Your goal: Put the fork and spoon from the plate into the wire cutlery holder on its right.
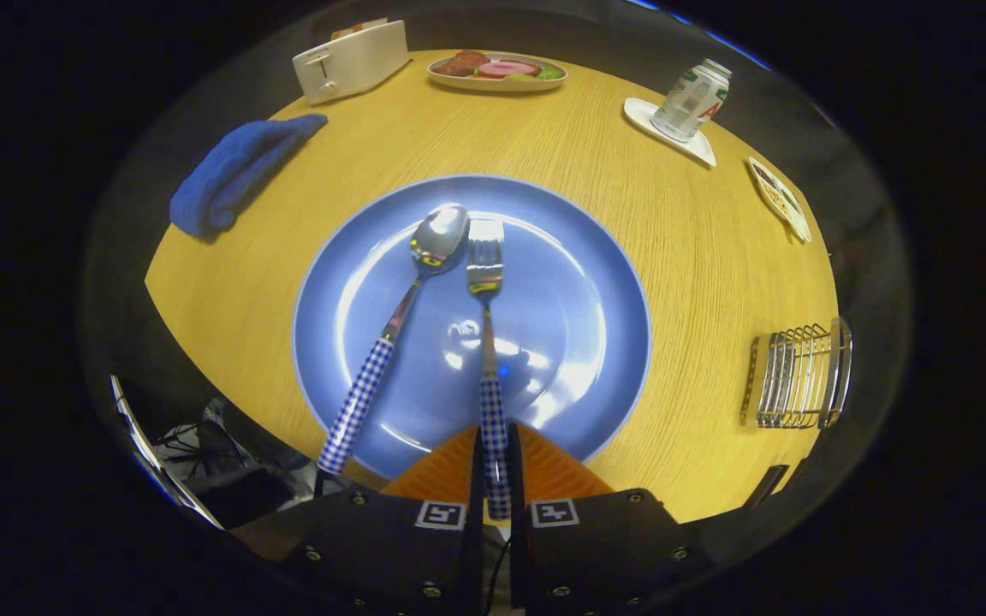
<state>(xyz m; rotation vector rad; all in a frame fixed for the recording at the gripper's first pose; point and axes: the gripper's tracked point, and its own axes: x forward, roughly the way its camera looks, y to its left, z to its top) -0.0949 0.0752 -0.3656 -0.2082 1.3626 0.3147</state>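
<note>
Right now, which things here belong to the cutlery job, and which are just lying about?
Job: fork, its handle clamped in the gripper; spoon; blue plate; wire cutlery holder.
Lying about: toaster, blue cloth, food plate, can.

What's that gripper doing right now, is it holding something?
Gripper: closed on the checked handle of the fork, which lies on the blue plate.
</note>
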